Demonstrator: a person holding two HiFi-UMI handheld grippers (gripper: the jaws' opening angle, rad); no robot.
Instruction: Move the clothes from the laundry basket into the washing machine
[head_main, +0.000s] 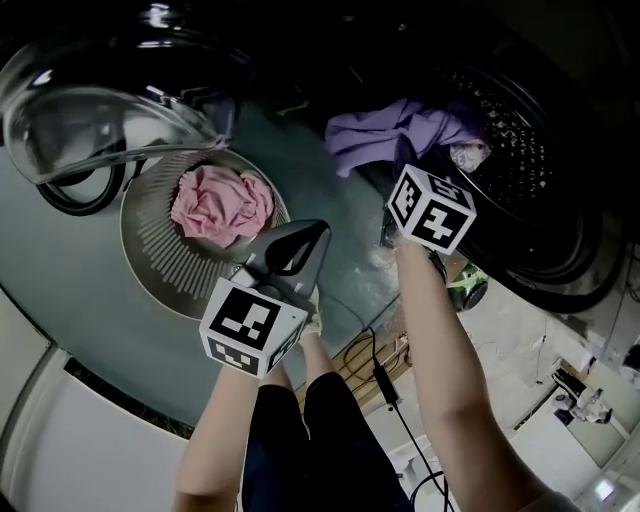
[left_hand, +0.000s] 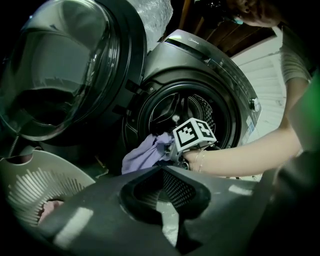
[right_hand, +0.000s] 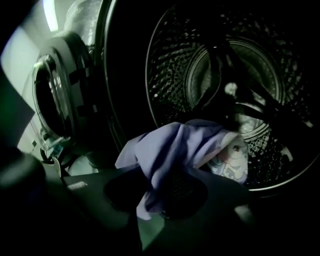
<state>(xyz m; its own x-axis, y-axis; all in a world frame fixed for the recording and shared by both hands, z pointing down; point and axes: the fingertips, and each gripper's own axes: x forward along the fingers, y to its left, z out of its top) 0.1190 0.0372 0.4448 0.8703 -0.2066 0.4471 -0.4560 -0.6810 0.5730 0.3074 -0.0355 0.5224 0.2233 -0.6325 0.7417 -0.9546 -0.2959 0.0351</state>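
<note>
Main risk, as I judge it: if I let go here, the purple garment slides back out over the lip, since much of it drapes outside the mouth; a trailing tail could also get caught when the door shuts.

Left to right:
- washer door (head_main: 95, 110), domed clear glass in a dark ring, swung open
- laundry basket (head_main: 160, 260), round, pale slotted plastic, holding one crumpled pink garment (head_main: 222, 205) (soft knit, I think)
- left gripper (head_main: 305, 240) over the basket's near edge, jaws together on nothing
- purple garment (head_main: 390, 130), thin, limp, loosely folded, hanging at the mouth of the washing machine (left_hand: 215, 62)
- right gripper (right_hand: 180, 175) pinched on that purple cloth
- drum (head_main: 520, 120), perforated shiny metal, with a pale printed cloth (right_hand: 231, 159) lying inside
</note>
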